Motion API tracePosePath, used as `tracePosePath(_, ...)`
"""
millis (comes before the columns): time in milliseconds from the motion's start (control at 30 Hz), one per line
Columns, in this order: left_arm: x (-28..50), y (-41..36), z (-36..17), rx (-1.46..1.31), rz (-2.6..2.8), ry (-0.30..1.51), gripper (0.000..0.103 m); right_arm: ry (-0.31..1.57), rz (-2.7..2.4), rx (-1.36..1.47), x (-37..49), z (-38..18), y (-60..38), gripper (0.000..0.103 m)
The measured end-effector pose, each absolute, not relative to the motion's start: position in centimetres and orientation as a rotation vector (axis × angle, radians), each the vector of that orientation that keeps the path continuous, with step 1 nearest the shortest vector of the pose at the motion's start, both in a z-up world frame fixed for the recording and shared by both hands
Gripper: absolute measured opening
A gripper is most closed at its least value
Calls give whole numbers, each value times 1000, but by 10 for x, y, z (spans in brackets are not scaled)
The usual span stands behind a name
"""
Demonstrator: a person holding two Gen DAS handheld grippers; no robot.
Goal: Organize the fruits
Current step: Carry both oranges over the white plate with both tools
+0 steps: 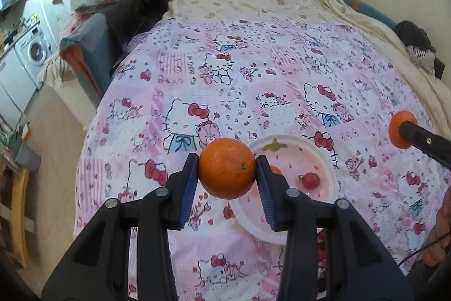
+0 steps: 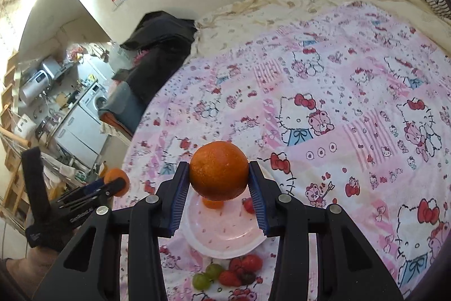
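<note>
Two oranges are up in the air at once. In the left wrist view, the left gripper [image 1: 227, 172] is clamped on an orange [image 1: 227, 167], squeezed at its sides between the blue pads and carried above the left rim of the white plate [image 1: 328, 160] at lower centre. In the right wrist view, the right gripper [image 2: 219, 174] is clenched on a second orange [image 2: 218, 170], held squarely over the plate [image 2: 225, 244] at lower centre. Both fruits are pinched across the widest part, likely so that a round, smooth thing cannot roll out of the pads.

On the plate a small red fruit [image 1: 311, 179] is already lying, and a smaller orange fruit [image 2: 213, 203] can be glimpsed under the held one. Below the plate, at the bottom of the right wrist view, green grapes [image 2: 207, 275] and strawberries [image 2: 243, 270] are left loose on the patterned bedspread [image 2: 352, 103], just beside the rim, not yet sorted.

Both grippers are pitched downward toward the bed. At the lower left edge of the right view, the left one is seen from the side, gripped by a gloved hand [image 2: 45, 227], well apart from the plate. A drop onto the plate looks to be the step in hand.
</note>
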State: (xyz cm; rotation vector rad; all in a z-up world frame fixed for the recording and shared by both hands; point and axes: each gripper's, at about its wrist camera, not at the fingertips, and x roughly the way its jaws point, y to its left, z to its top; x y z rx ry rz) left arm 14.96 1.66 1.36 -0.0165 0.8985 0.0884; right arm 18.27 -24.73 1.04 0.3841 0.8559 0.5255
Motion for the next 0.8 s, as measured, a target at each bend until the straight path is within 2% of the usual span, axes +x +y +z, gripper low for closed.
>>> tracePosePath(533, 189, -5, -79, 3, 42, 1062, 37, 1159, 482, 274, 242, -84, -202, 44)
tracePosePath(800, 194, -3, -107, -8, 30, 1132, 37, 1236, 464, 232, 243, -107, -190, 44)
